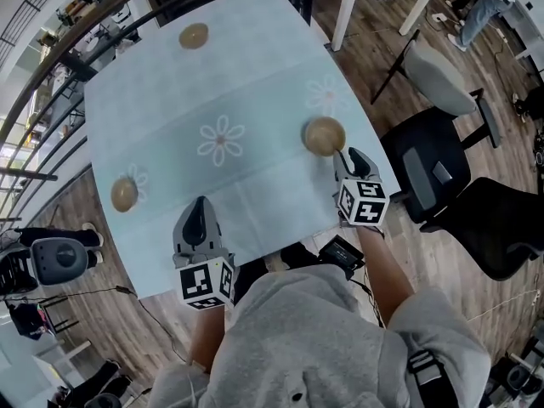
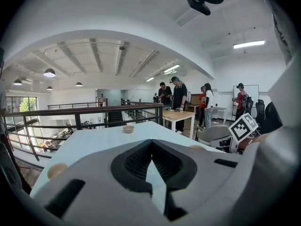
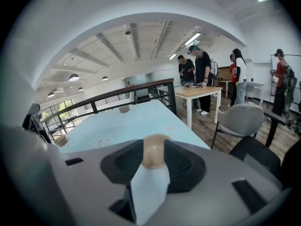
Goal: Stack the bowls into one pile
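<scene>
Bowls point(image 1: 324, 135) point(image 1: 194, 35) point(image 1: 124, 194): three, on one table point(image 1: 255, 83)

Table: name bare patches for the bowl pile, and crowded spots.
Bare: the middle of the table, between far bowl, left bowl and right bowl; also the near strip between left gripper and right gripper. Crowded: right edge, gripper close to bowl.
</scene>
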{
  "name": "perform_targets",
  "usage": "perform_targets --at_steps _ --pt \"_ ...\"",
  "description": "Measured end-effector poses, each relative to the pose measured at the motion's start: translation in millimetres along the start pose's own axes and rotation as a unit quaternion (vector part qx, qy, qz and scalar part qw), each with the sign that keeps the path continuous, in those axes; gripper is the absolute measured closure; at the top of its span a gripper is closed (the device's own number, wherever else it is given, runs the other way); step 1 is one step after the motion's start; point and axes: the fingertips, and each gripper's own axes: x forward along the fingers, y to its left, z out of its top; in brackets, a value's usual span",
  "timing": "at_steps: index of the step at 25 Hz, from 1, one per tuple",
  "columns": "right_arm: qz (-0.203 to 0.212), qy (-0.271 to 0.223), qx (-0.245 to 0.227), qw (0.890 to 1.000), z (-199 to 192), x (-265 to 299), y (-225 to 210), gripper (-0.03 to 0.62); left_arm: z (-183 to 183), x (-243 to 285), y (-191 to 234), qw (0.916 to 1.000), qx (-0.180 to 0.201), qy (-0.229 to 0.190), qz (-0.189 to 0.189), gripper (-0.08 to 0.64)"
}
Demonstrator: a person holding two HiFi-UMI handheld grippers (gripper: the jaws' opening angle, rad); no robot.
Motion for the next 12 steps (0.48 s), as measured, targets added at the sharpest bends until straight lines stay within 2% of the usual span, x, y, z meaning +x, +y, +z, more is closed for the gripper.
perform_targets --at_steps 7,12 --pt "-0.017 0.028 0.086 0.996 -33.8 22.8 -15.6 0.457 -15.4 7.7 -11.9 0.9997 0.009 0.017 -0.014 0.541" --pt "-0.001 0.031 0.164 0.986 -41.7 35.5 -18.2 0.459 -15.6 6.8 -10.6 0.9996 0.014 0.021 -0.01 0.541"
